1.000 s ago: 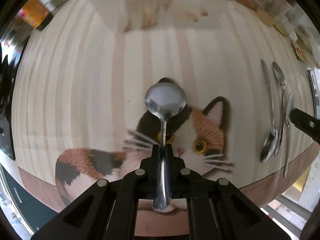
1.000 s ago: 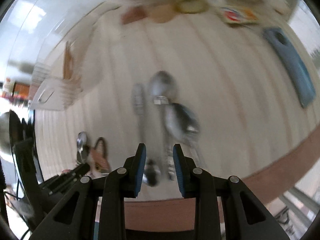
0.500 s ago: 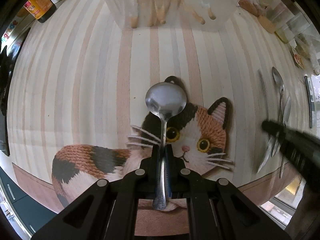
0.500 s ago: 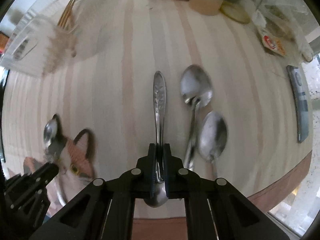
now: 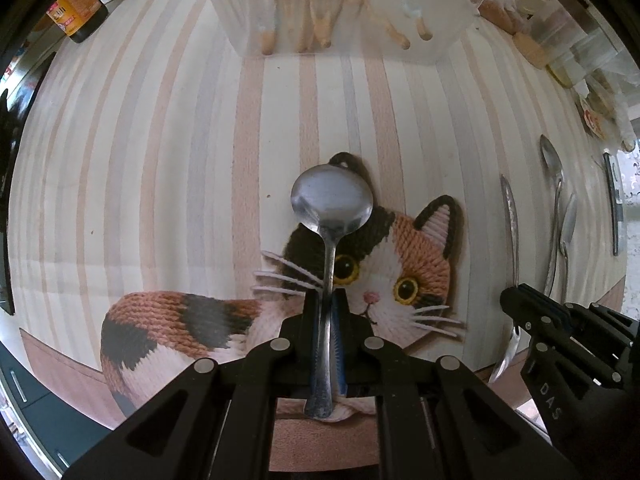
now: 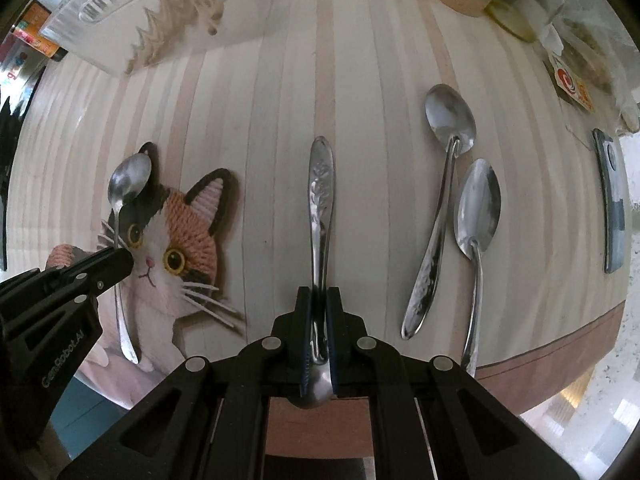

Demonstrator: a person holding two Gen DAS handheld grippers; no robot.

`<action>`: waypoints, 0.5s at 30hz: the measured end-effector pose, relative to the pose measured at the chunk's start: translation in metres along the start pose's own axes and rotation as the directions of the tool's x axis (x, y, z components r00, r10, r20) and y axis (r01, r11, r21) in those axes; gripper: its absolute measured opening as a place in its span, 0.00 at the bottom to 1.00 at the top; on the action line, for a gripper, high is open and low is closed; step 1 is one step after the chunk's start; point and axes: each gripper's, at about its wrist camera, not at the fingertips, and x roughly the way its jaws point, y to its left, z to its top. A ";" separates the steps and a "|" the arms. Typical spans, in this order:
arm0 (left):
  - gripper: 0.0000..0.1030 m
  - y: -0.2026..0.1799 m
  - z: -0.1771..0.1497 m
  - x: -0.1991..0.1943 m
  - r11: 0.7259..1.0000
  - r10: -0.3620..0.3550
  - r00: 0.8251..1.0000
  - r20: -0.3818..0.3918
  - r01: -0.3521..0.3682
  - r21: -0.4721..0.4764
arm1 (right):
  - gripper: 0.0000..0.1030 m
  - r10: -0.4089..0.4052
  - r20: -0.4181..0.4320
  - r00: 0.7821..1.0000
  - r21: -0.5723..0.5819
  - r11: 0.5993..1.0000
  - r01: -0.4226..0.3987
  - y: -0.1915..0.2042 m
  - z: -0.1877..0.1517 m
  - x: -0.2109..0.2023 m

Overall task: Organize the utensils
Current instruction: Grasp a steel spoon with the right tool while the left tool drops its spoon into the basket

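**A:** What does each hand-held gripper hold?

**B:** The left hand-held gripper (image 5: 331, 320) points down at the worktop (image 5: 160, 160), its jaws closed to a narrow slit on the handle of a round-bowled spoon (image 5: 331, 204). That spoon hangs over a cat-shaped mat (image 5: 400, 272). The right hand-held gripper (image 6: 319, 328) also points down, jaws nearly together around the neck of a patterned spoon (image 6: 320, 192), the bowl nearest the camera and the handle pointing away. Whether this spoon is lifted or resting on the worktop cannot be told.

**B:** To its right, two more spoons (image 6: 460, 200) lie on the worktop, touching each other. A clear plastic utensil holder (image 5: 344, 12) with wooden sticks in it stands at the far side.

**A:** How should this step go well?

**B:** Probably by raising the right spoon straight up, clear of its neighbours, with a firm pinch, since the smooth metal neck may swivel. Then each spoon likely goes to the holder, one hand at a time so the two do not cross.
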 end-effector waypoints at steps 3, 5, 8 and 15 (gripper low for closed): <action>0.05 0.000 -0.001 0.000 1.000 -0.001 1.000 0.003 0.001 0.004 | 0.08 -0.016 0.000 1.000 -0.003 1.000 0.016 0.003 0.005 0.003; 0.03 0.001 -0.002 0.000 1.000 -0.004 1.000 0.006 0.004 0.002 | 0.08 -0.026 0.001 1.000 -0.007 1.000 0.026 0.010 0.007 0.004; 0.03 0.001 -0.003 0.000 1.000 0.005 1.000 0.012 -0.005 0.008 | 0.07 -0.025 0.010 1.000 0.003 1.000 0.025 0.010 0.002 0.004; 0.03 -0.002 -0.007 -0.017 0.998 0.049 0.997 0.066 -0.051 0.029 | 0.06 -0.004 0.028 1.000 0.046 0.999 0.002 -0.004 -0.009 -0.001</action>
